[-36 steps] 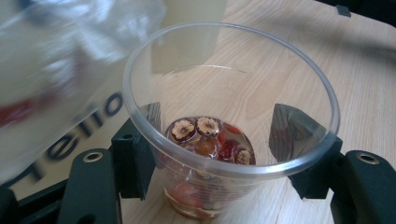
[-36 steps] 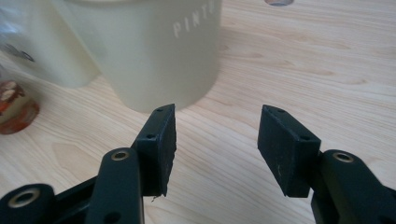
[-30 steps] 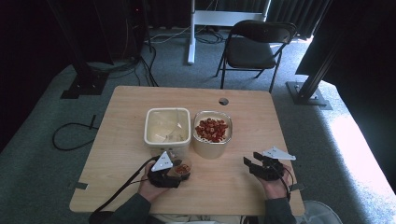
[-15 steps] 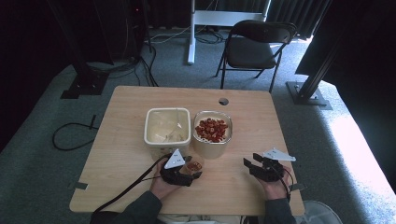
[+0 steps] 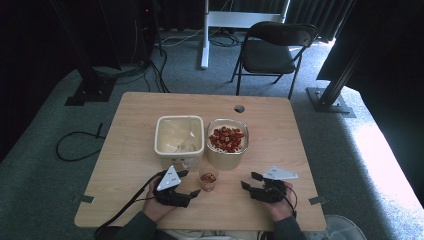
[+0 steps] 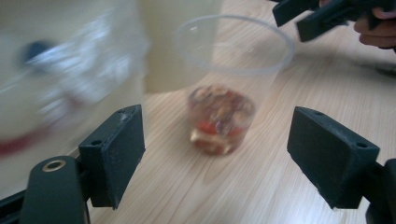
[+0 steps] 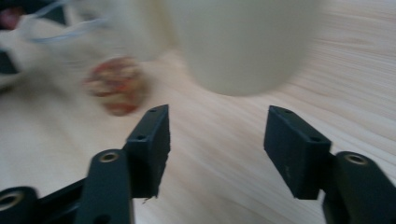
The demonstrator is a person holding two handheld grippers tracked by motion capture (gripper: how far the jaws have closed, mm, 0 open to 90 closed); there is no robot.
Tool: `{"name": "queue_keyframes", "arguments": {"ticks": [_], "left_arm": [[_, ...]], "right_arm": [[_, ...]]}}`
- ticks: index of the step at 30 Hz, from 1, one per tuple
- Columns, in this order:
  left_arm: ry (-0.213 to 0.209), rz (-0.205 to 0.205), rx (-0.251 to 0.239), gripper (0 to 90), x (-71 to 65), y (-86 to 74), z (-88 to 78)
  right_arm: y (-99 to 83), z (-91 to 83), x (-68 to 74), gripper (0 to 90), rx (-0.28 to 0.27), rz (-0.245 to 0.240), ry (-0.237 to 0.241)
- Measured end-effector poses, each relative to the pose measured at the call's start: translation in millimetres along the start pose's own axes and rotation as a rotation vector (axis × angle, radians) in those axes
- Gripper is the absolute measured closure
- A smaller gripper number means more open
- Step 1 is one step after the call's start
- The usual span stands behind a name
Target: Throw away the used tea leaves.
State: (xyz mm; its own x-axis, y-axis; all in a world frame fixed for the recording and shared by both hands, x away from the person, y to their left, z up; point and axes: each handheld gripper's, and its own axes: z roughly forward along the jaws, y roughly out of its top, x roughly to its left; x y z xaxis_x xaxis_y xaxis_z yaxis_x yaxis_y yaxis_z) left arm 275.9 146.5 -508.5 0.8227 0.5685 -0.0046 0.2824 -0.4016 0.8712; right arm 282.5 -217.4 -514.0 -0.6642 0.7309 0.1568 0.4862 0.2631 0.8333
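High view: my left gripper [image 5: 184, 184] lay at the near edge of the wooden table [image 5: 130, 150], just left of a small clear cup [image 5: 208, 181] that stood upright on the wood between my two hands. The cup held a low layer of red and brown pieces and sat just in front of two tubs: a pale square tub [image 5: 179, 135] on the left and a clear tub of red pieces [image 5: 227, 139] on the right.

Left gripper view: my jaws had just been opening and stood apart, one on each side of the cup [image 6: 223, 116], with a clear gap between each pad and its wall; nothing was gripped. The cup rested on the table ahead of the jaws, and my other gripper showed at the upper right corner.

Right gripper view: the jaws of my right gripper [image 7: 215, 140] had also just been opening and stood wide with bare wood between them. The picture was blurred; the cup [image 7: 116, 91] appeared as a reddish smear to the upper left, and a pale tub wall [image 7: 243, 46] rose beyond.

High view: my right gripper [image 5: 254, 181] rested well to the right of the cup, apart from it.
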Motion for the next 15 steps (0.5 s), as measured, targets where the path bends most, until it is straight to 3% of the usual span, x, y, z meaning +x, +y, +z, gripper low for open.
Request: {"name": "queue_keyframes", "arguments": {"ticks": [2, 6, 8, 15], "left_arm": [[0.031, -0.016, -0.004, 20.6, 6.4, -5.8, -11.9], [0.110, -0.063, 0.000, 21.8, 22.2, -16.7, -31.2], [0.139, -0.073, 0.008, 22.4, 28.2, -20.1, -38.8], [0.211, -0.113, -0.008, 24.2, 46.0, -27.4, -55.8]], "right_arm": [[3.9, 10.8, 13.0, 29.9, -0.002, -0.042, 0.022], [14.4, 32.4, 38.2, 28.5, -0.017, -0.115, 0.094], [19.6, 42.3, 48.2, 25.1, -0.028, -0.145, 0.109], [28.4, 65.8, 57.4, 19.3, -0.057, -0.149, 0.159]]}}
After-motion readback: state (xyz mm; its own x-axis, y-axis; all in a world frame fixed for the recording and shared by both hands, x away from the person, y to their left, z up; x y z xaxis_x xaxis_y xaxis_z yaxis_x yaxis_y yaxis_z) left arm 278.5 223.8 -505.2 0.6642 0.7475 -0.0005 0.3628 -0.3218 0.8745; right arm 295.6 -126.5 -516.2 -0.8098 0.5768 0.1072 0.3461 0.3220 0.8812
